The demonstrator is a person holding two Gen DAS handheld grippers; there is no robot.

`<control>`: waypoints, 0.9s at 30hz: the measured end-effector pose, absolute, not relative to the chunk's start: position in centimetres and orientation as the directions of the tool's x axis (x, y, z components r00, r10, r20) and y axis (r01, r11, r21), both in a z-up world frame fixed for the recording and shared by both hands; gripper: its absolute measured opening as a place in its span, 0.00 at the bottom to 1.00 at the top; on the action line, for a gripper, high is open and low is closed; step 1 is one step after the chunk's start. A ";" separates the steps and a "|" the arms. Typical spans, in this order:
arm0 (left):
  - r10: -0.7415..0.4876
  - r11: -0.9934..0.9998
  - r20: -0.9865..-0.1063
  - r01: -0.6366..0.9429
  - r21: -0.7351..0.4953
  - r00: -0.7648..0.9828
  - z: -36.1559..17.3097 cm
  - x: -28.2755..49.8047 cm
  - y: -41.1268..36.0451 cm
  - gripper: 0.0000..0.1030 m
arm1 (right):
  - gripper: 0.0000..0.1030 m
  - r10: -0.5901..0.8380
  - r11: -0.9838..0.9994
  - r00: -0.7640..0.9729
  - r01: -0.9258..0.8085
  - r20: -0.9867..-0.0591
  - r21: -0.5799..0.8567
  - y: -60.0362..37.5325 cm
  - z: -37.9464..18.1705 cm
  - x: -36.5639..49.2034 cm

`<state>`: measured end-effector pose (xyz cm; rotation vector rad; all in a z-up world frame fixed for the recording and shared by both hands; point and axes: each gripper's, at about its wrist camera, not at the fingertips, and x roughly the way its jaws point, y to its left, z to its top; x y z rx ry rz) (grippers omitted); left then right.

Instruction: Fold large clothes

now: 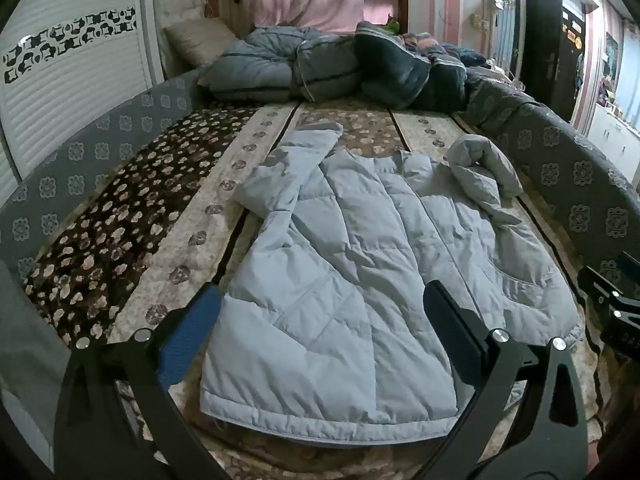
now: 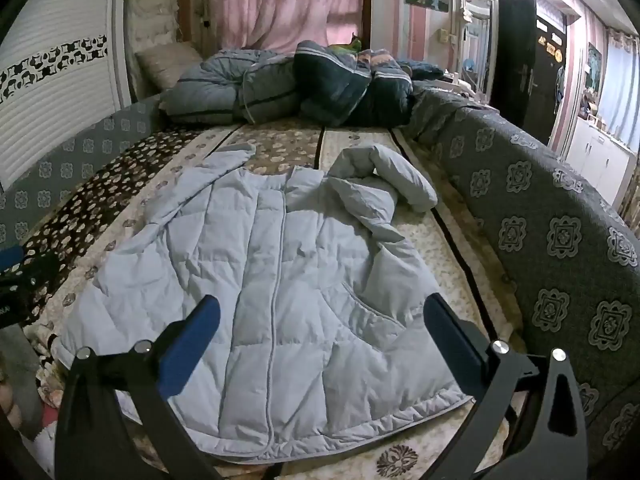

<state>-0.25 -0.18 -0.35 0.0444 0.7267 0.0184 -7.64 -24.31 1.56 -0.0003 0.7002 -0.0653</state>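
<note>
A pale blue quilted puffer jacket (image 1: 352,264) lies spread front-up on the patterned bed cover, hem toward me, zipper closed. Its left sleeve (image 1: 288,168) lies stretched toward the far left. Its right sleeve (image 1: 484,168) is bunched and curled near the collar. The jacket also shows in the right wrist view (image 2: 272,280). My left gripper (image 1: 322,300) is open and empty, hovering over the jacket's lower left part. My right gripper (image 2: 322,312) is open and empty over the jacket's lower right part, near the pocket (image 2: 372,312). The right gripper's body shows at the left wrist view's right edge (image 1: 612,300).
Folded grey-blue and dark quilts (image 1: 332,64) and a pillow (image 1: 196,40) are piled at the bed's far end. A grey patterned padded rail (image 2: 560,232) runs along the bed's right side and another (image 1: 80,168) along the left. A white wardrobe (image 1: 60,72) stands at left.
</note>
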 end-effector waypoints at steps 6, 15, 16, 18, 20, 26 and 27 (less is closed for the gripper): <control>0.025 0.999 -0.666 0.002 0.040 0.746 -0.5 -0.2 -0.3 0.97 | 0.98 -0.066 0.998 0.762 0.066 -0.644 -0.024 -24.6 2.1 -7.5; 0.026 0.999 -0.668 0.003 0.043 0.744 -0.4 -0.4 -0.2 0.97 | 0.98 -0.076 0.997 0.759 0.071 -0.647 -0.034 -24.9 1.5 -7.5; 0.026 0.999 -0.669 0.003 0.043 0.743 -0.4 -0.3 -0.2 0.97 | 0.98 -0.076 0.997 0.759 0.071 -0.647 -0.034 -24.9 1.4 -7.5; 0.025 0.999 -0.669 0.004 0.042 0.743 -0.4 -0.4 -0.2 0.97 | 0.98 -0.078 0.997 0.759 0.071 -0.647 -0.037 -24.7 1.3 -7.5; 0.025 0.999 -0.670 0.005 0.042 0.742 -0.4 -0.3 -0.2 0.97 | 0.98 -0.076 0.997 0.759 0.070 -0.647 -0.035 -24.8 1.3 -7.5; 0.024 0.999 -0.669 0.003 0.039 0.743 -0.5 -0.4 -0.2 0.97 | 0.98 -0.079 0.997 0.756 0.071 -0.650 -0.039 -24.7 1.0 -7.4; 0.025 0.999 -0.669 0.003 0.040 0.742 -0.5 -0.5 -0.3 0.97 | 0.98 -0.079 0.997 0.755 0.070 -0.651 -0.040 -24.7 0.9 -7.4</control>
